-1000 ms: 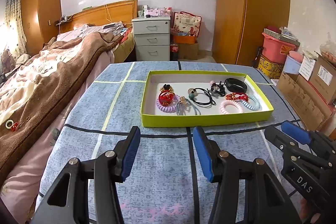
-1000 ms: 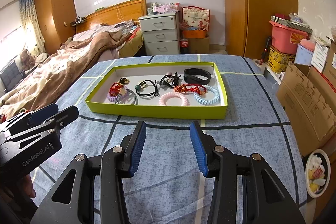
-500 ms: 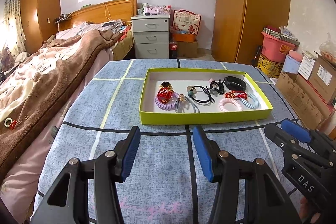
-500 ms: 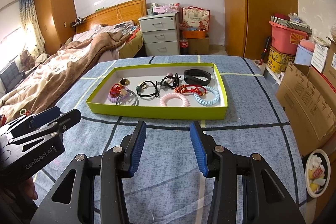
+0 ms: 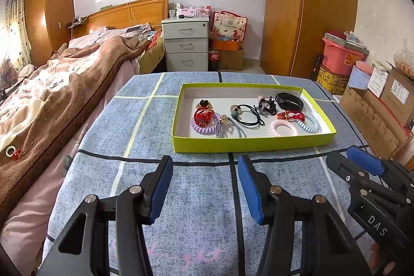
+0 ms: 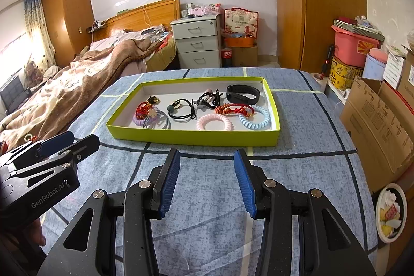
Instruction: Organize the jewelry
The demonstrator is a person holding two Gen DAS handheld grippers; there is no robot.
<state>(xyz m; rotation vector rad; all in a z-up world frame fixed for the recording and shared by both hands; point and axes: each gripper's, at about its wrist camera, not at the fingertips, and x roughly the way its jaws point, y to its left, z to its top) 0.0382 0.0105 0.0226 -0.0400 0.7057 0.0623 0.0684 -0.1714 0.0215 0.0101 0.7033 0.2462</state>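
Since 1 second ago the left tool (image 5: 203,188) has drifted slightly left, so the tray (image 5: 248,144) sits further right in its view; the right tool's view has barely shifted.

The jewelry all lies inside the shallow yellow-green tray on the blue checked worktop (image 6: 310,136). On the left of the tray, a red knotted piece (image 6: 142,109) lies on a lilac coil band (image 6: 138,120), touching a grey hair tie (image 6: 157,122). Toward the middle is a black hair tie (image 6: 182,109) with a green bead; behind it, a tangle of black ties (image 6: 208,100). On the right are a black wristband (image 6: 243,93), a red cord bracelet (image 6: 234,109), a pink coil band (image 6: 213,122) and a pale blue coil band (image 6: 254,118).

Both tools hover low over the worktop on the near side of the tray, the right tool (image 6: 207,179) beside the left. Each has its jaws spread wide and holds nothing, probably poised to reach into the tray.

With every piece in the tray, the scene suits either a collection gathered in or pieces awaiting sorting, since the left cluster overlaps.
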